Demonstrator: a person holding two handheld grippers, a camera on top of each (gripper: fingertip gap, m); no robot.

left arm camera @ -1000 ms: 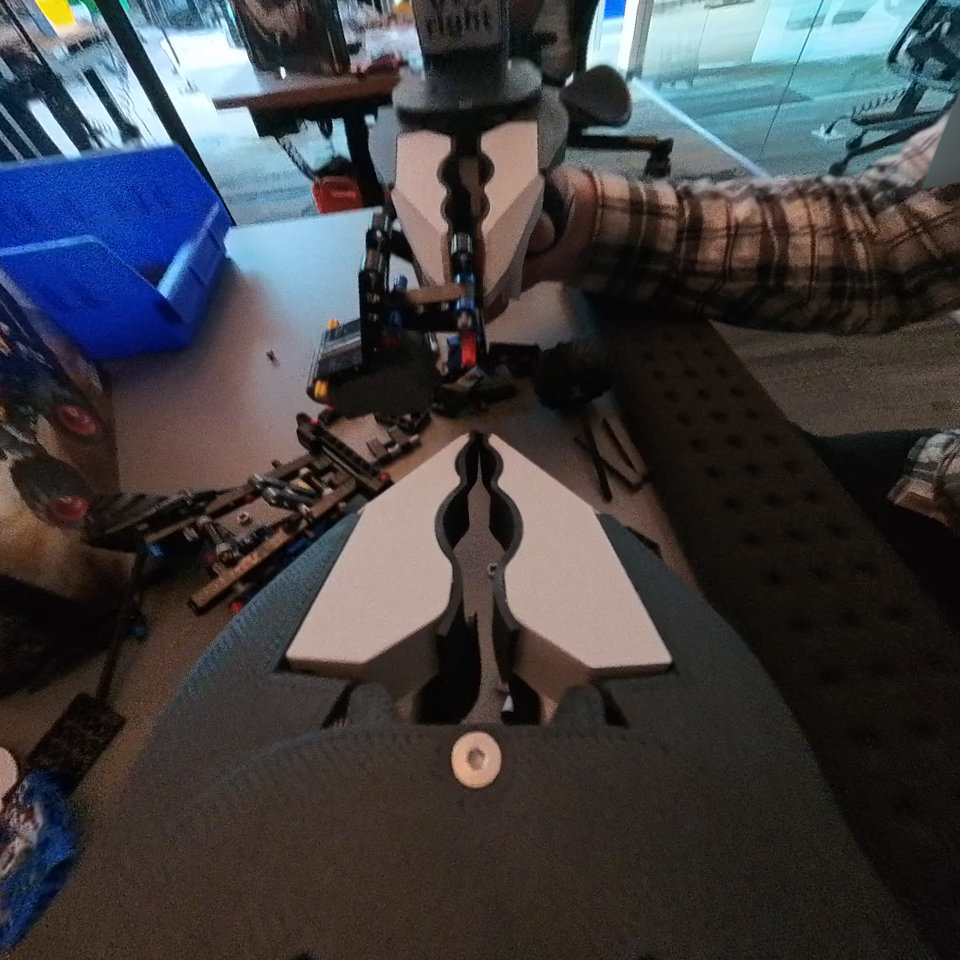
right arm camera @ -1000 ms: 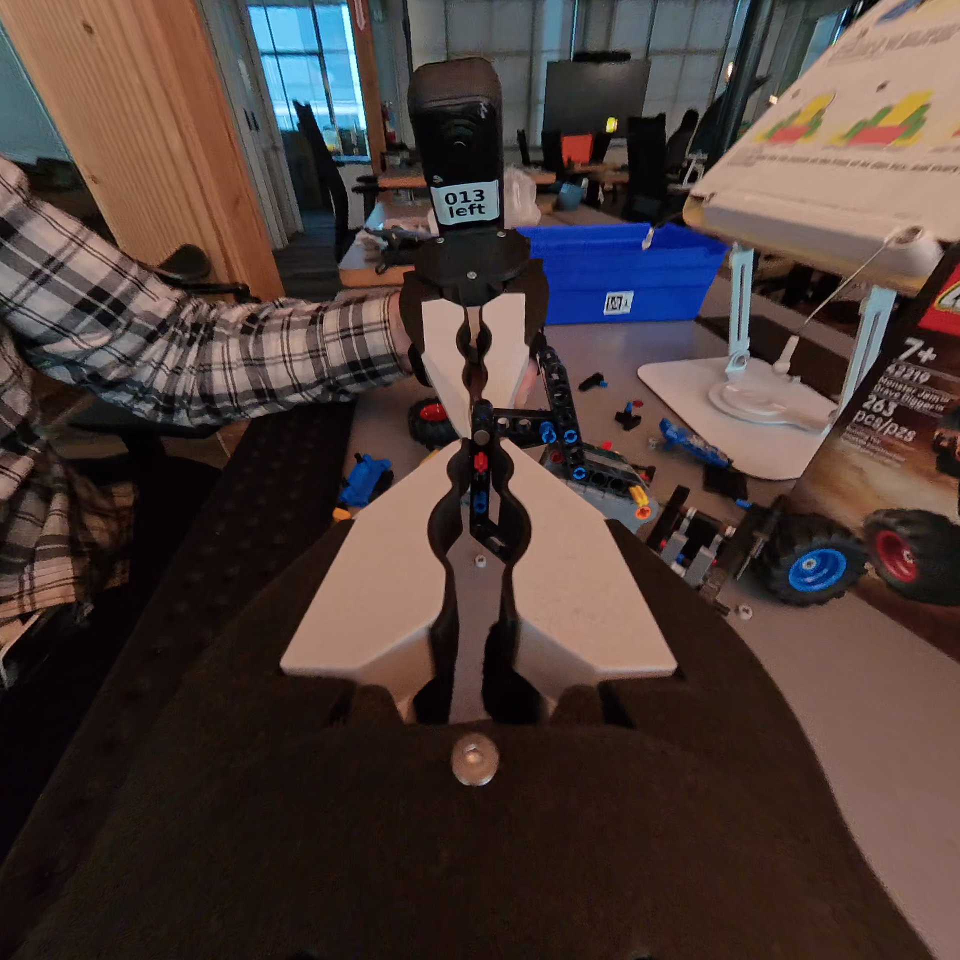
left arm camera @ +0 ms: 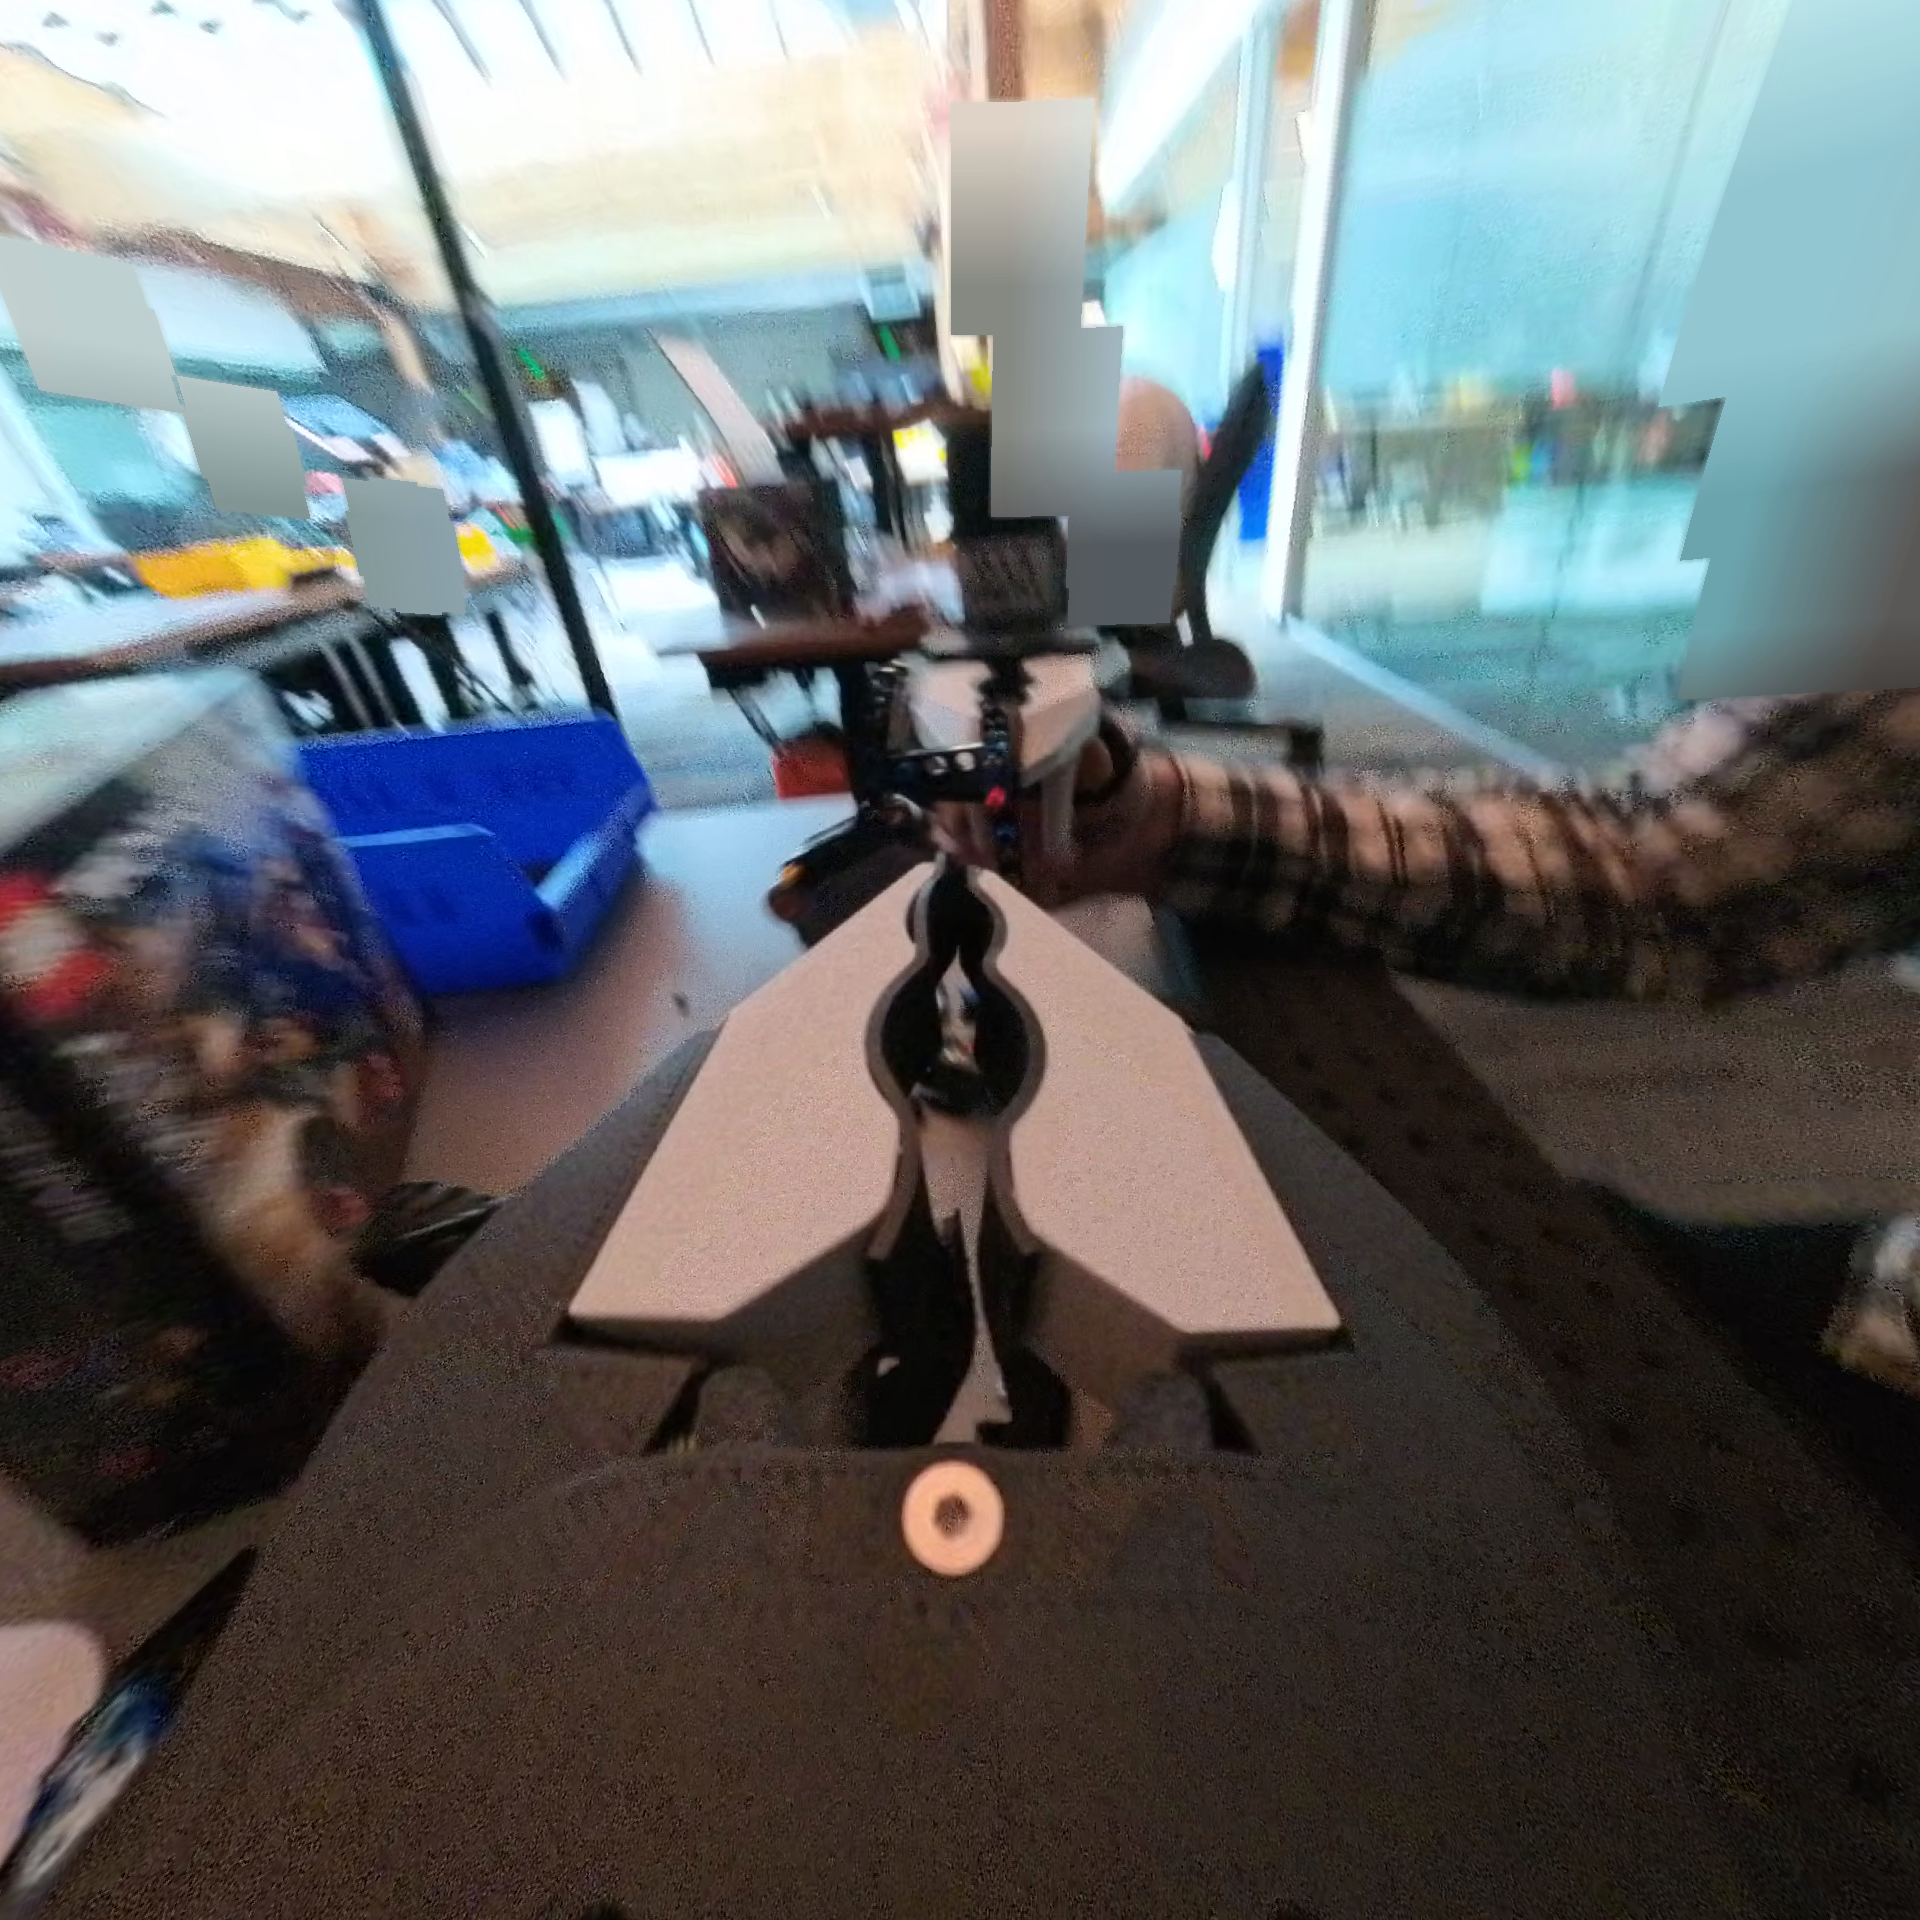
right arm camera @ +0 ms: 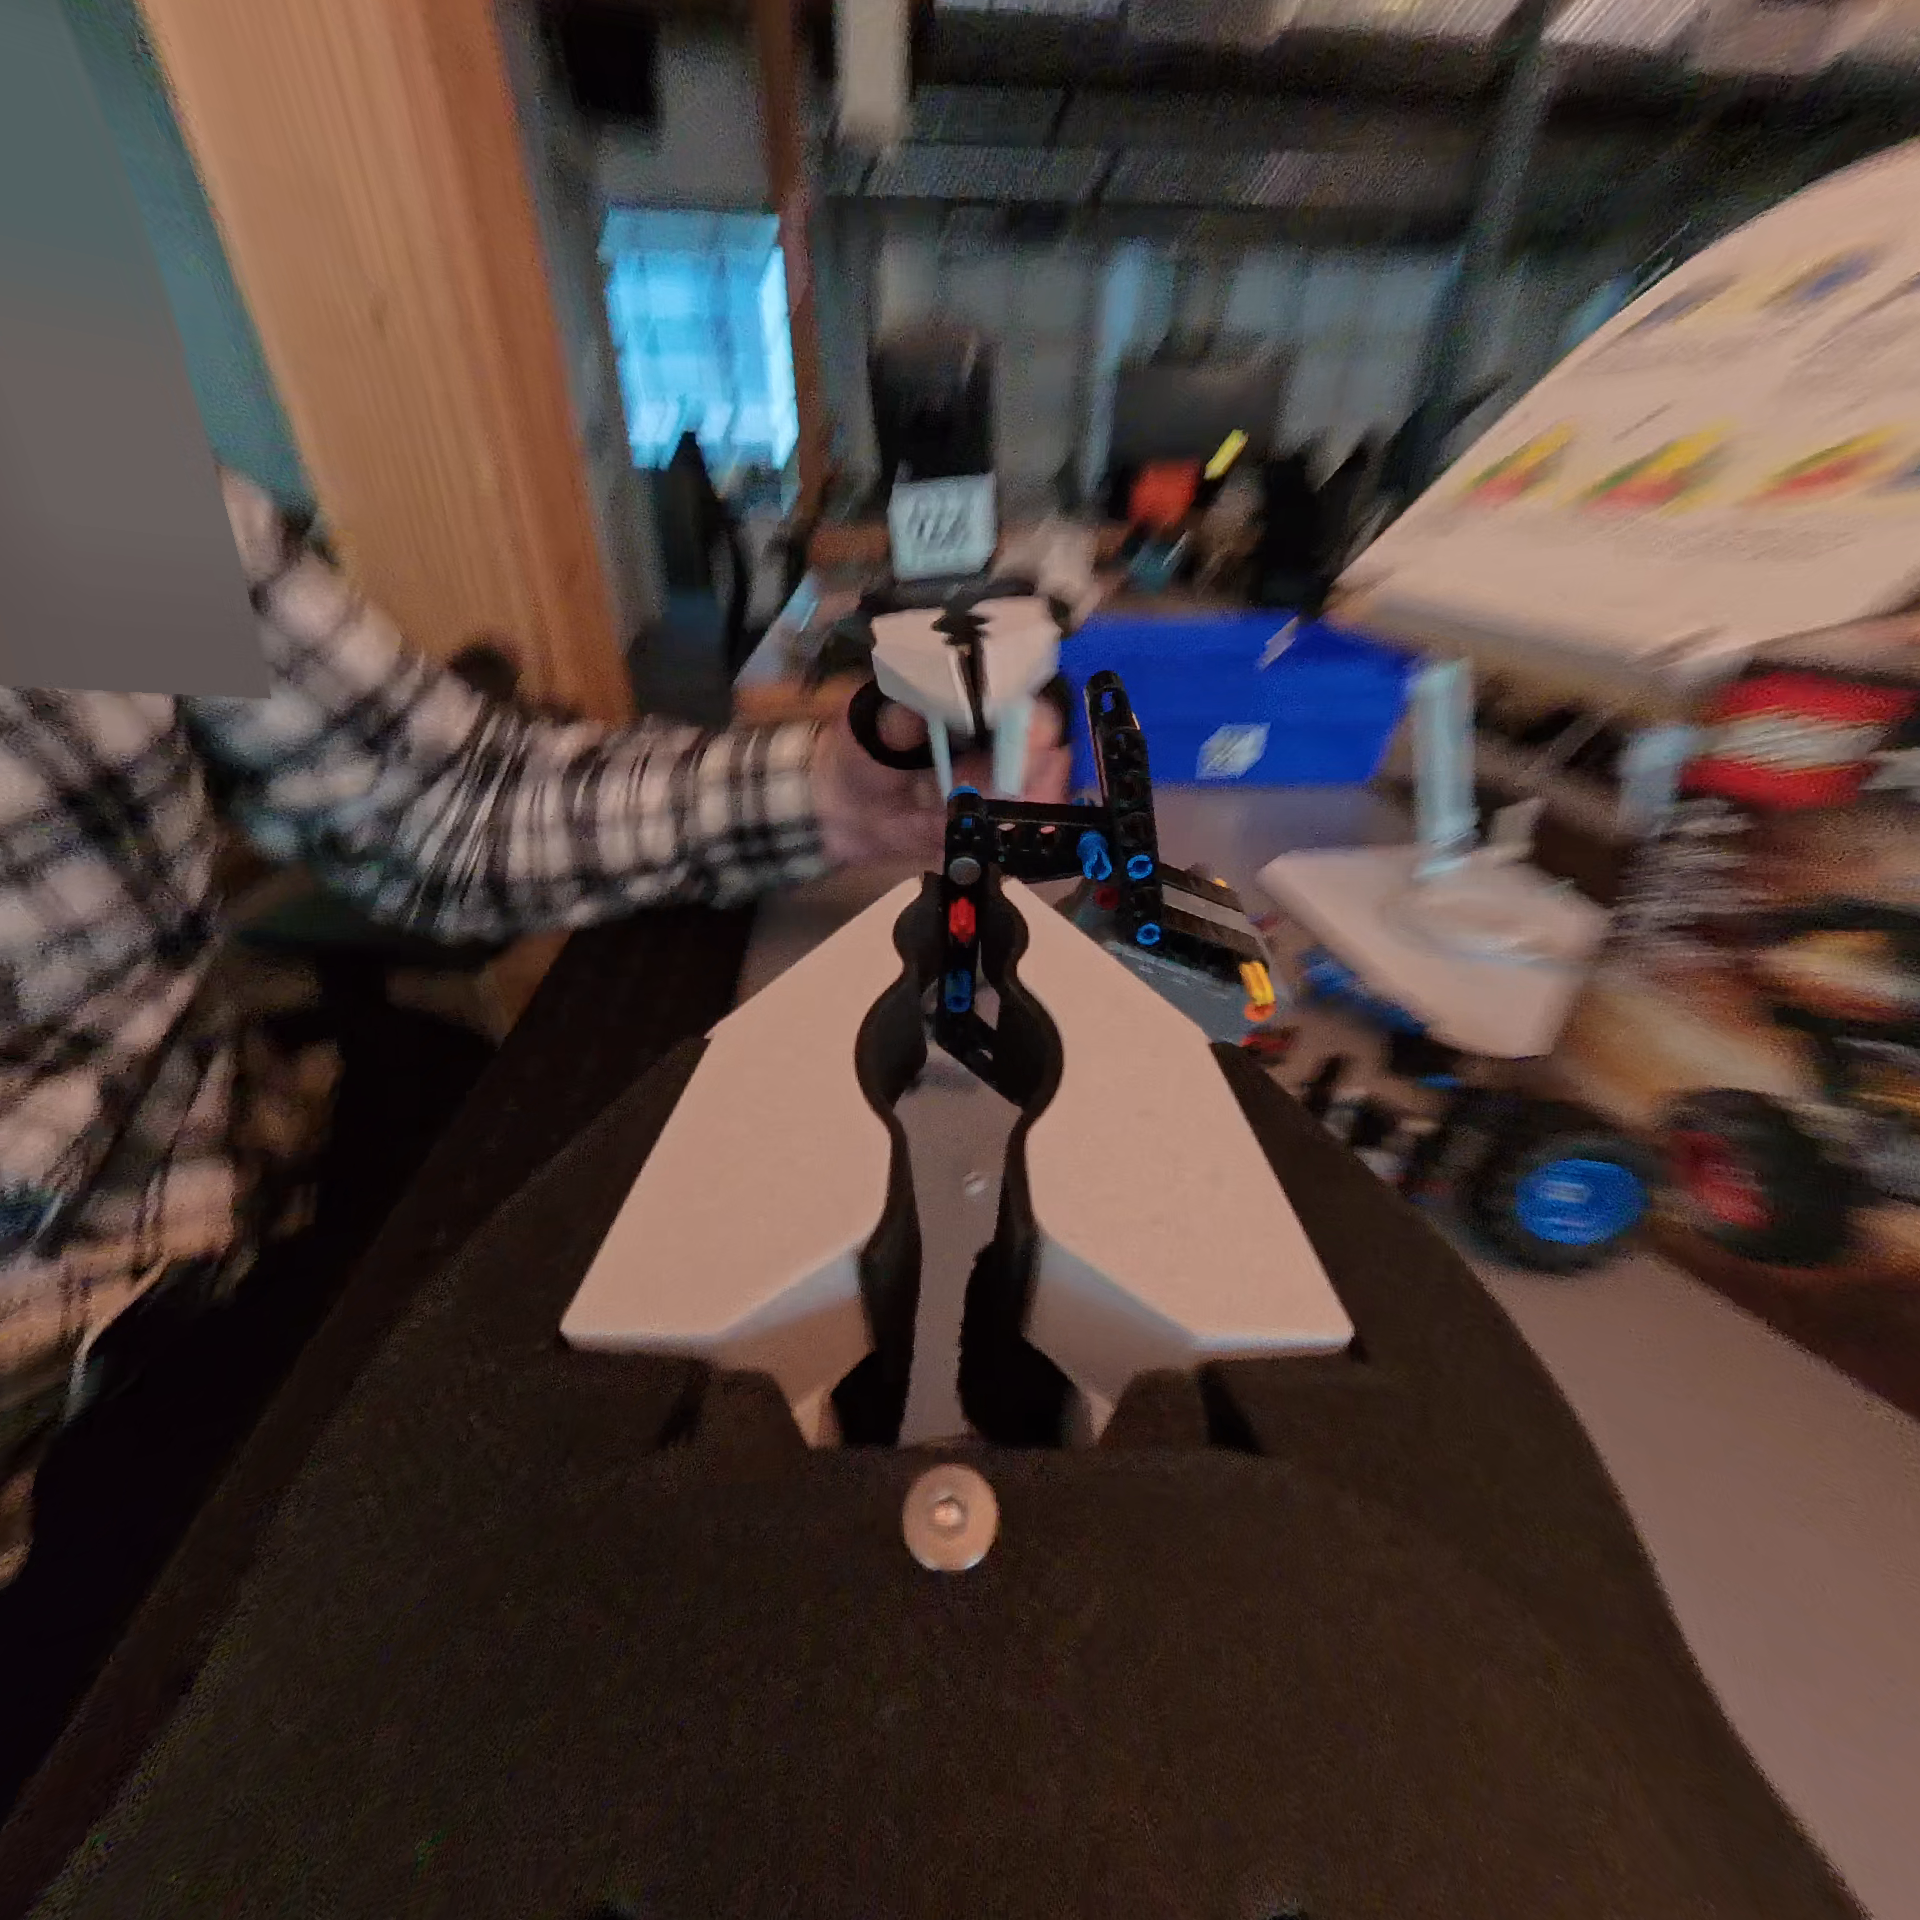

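- Black toy-brick frame (right arm camera: 1039, 862) with blue pins sits clamped in the right gripper (right arm camera: 961, 894), above the grey table (right arm camera: 1714, 1455).
- Left gripper (left arm camera: 951, 883): fingers nearly together, blurred; whether it pinches anything, I cannot tell.
- Blue bin (left arm camera: 468, 831) stands behind.

No legible text: both views motion-blurred. White label (right arm camera: 940, 523) on far gripper's camera at 12 o'clock: smeared. Booklet (right arm camera: 1683, 499) on stand at 2 o'clock, toy box (right arm camera: 1787, 935) at 3 o'clock: print unreadable. Sticker (right arm camera: 1231, 750) on blue bin (right arm camera: 1174, 707): blur.
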